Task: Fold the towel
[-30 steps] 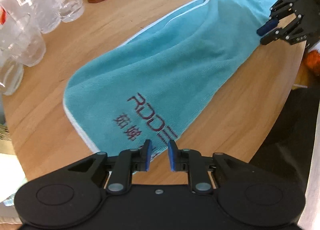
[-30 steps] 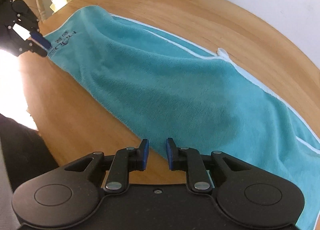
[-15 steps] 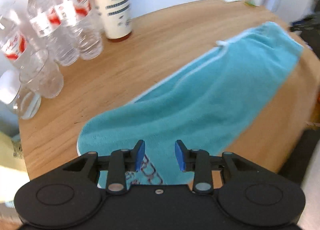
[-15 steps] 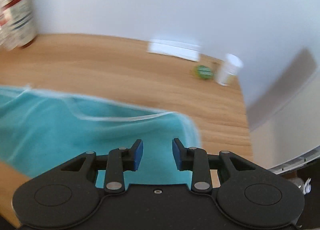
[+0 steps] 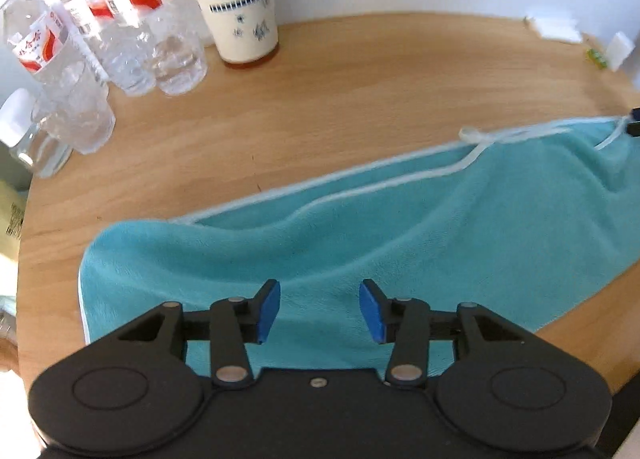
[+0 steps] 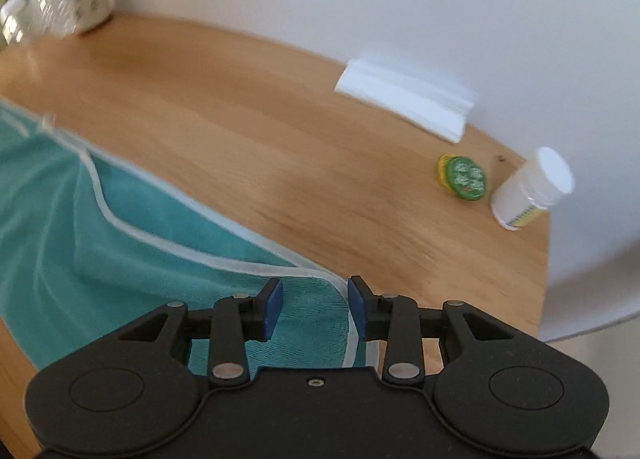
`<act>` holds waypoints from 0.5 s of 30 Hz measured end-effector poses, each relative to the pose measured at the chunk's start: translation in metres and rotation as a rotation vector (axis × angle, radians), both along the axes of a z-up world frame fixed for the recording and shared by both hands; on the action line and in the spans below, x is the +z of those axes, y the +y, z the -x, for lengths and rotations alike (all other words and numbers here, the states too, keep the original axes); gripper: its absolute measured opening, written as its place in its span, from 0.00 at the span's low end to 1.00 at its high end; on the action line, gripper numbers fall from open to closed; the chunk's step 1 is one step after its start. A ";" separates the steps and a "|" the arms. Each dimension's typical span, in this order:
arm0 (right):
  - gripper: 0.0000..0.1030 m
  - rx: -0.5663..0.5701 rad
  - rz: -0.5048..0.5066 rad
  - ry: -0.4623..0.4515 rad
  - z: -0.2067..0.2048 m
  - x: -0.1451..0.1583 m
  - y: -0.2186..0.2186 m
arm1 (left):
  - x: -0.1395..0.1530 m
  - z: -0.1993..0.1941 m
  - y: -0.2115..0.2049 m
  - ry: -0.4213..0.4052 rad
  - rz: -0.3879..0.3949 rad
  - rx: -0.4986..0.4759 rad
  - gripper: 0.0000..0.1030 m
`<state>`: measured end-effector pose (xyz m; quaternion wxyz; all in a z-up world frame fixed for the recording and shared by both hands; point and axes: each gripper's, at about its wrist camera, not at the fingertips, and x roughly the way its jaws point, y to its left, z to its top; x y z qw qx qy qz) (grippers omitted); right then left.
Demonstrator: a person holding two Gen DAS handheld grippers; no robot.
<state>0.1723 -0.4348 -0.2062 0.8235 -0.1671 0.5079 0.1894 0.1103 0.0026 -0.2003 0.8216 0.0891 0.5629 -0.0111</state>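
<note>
My teal towel (image 5: 400, 243) with white piping lies folded lengthwise across the wooden table (image 5: 360, 91), its two piped long edges stacked toward the table's far edge; its surface is rumpled, not flat; one end reaches the table's near left edge; the other corner (image 6: 320, 279) lies near the right edge.

left gripper (image 5: 319, 310) and right gripper (image 6: 315, 309) both level, jaws spread apart.
</note>
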 end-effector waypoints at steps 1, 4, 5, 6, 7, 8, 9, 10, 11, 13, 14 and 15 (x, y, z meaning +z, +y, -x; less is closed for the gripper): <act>0.39 0.010 -0.013 0.004 -0.002 -0.001 -0.002 | -0.001 0.000 -0.001 -0.003 -0.001 0.015 0.43; 0.10 0.002 -0.047 0.024 -0.002 0.000 -0.006 | -0.005 0.000 -0.004 -0.009 -0.027 0.074 0.43; 0.10 0.004 -0.049 0.018 0.001 0.001 -0.007 | -0.006 0.000 -0.004 -0.006 -0.042 0.089 0.43; 0.10 0.007 -0.048 0.003 0.004 0.003 -0.007 | -0.007 0.000 -0.004 -0.003 -0.057 0.103 0.43; 0.09 0.006 -0.054 -0.005 0.006 0.004 -0.008 | -0.008 0.000 -0.004 -0.004 -0.062 0.107 0.43; 0.08 -0.001 -0.063 -0.004 0.008 0.004 -0.010 | -0.009 0.000 -0.004 -0.002 -0.064 0.112 0.43; 0.07 -0.007 -0.071 -0.001 0.008 0.004 -0.012 | -0.012 0.000 -0.002 0.011 -0.065 0.124 0.43; 0.07 -0.021 -0.074 -0.011 0.009 0.004 -0.014 | -0.013 0.000 -0.001 0.011 -0.068 0.129 0.43; 0.07 -0.041 -0.072 -0.031 0.010 0.004 -0.017 | -0.014 0.000 -0.001 0.011 -0.071 0.133 0.44; 0.07 -0.086 -0.077 -0.063 0.014 0.009 -0.023 | -0.015 0.000 0.002 0.013 -0.069 0.145 0.44; 0.07 -0.109 -0.086 -0.071 0.016 0.011 -0.026 | -0.014 0.000 0.002 0.016 -0.069 0.146 0.45; 0.07 -0.123 -0.082 -0.074 0.017 0.012 -0.026 | -0.014 0.000 0.002 0.019 -0.070 0.147 0.46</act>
